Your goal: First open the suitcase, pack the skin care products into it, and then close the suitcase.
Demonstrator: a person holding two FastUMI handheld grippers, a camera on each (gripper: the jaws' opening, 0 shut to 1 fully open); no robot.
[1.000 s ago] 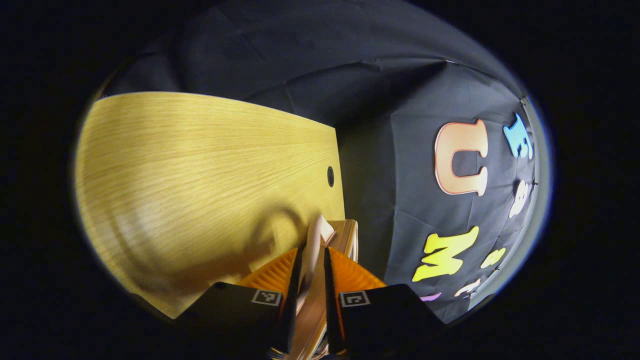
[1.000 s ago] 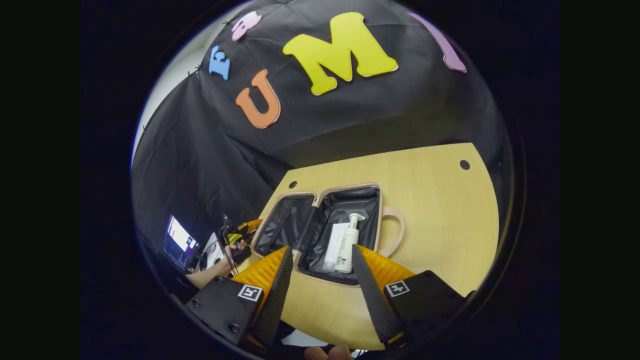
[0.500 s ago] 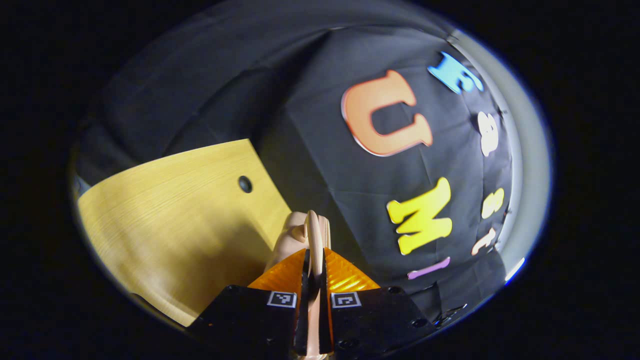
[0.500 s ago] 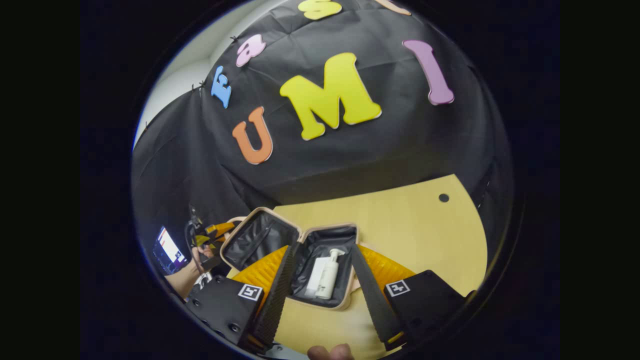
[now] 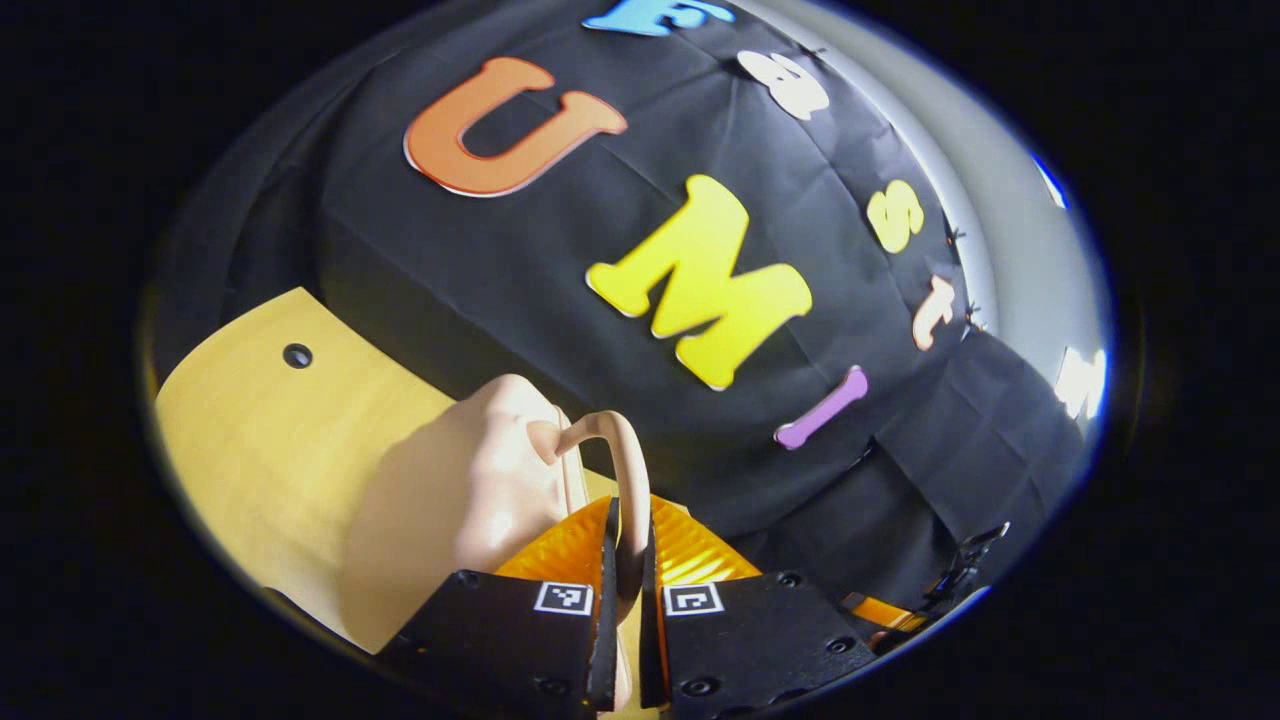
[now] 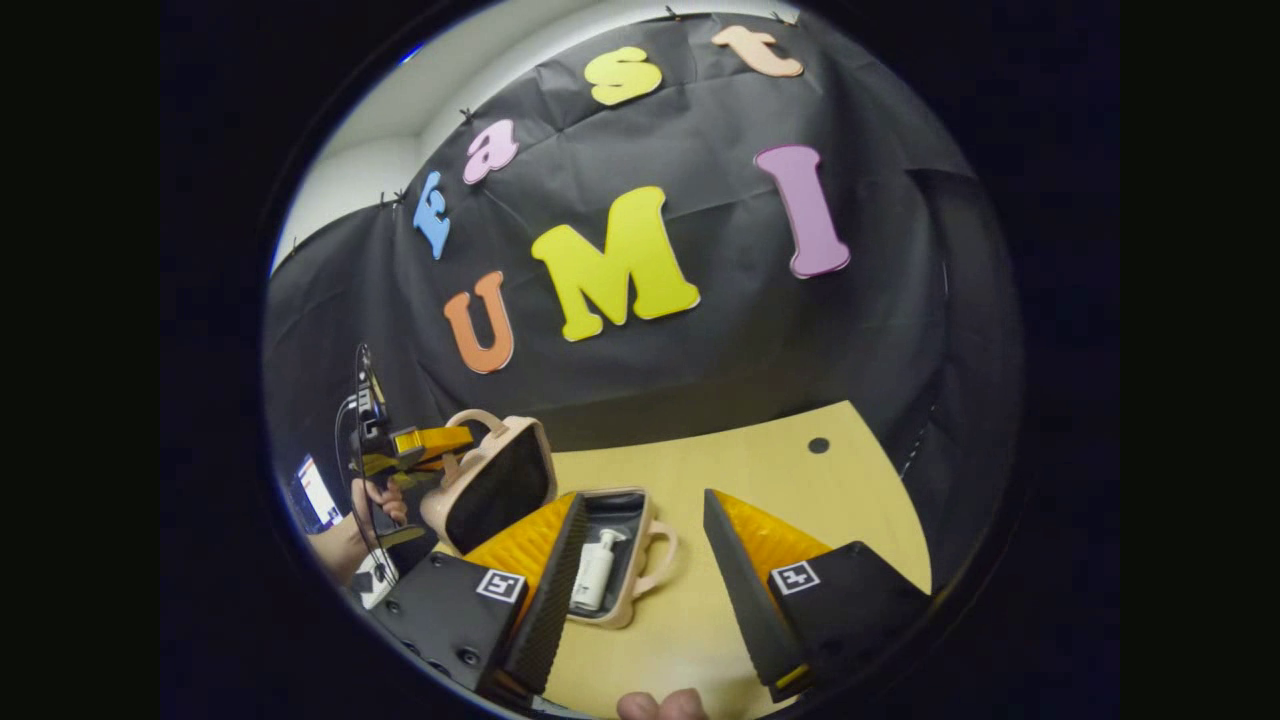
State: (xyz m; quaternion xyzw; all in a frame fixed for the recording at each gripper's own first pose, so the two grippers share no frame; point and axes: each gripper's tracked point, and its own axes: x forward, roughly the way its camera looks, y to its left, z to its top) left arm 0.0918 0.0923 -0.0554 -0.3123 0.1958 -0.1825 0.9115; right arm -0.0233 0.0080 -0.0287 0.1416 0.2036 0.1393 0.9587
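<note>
The left gripper (image 5: 627, 600) pinches the suitcase lid's handle (image 5: 622, 470), which arches toward 12 o'clock. The right gripper (image 6: 640, 560) hangs spread wide. The pump bottle (image 6: 594, 572) lies in the suitcase (image 6: 625, 600), nozzle toward 1 o'clock.

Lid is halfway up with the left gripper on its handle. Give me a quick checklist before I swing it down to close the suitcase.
1. Left gripper shut on the lid handle: ok, both fingers press on it.
2. Lid raised and tilted over the base half: ok, seen in the right gripper view.
3. White pump bottle lies inside the base: ok; whether it sits below the rim: cannot tell.
4. Right gripper out of the lid's path: not ok, it hangs open just in front of the base.
5. Anything left on the table: ok, none seen in the part in view.
</note>
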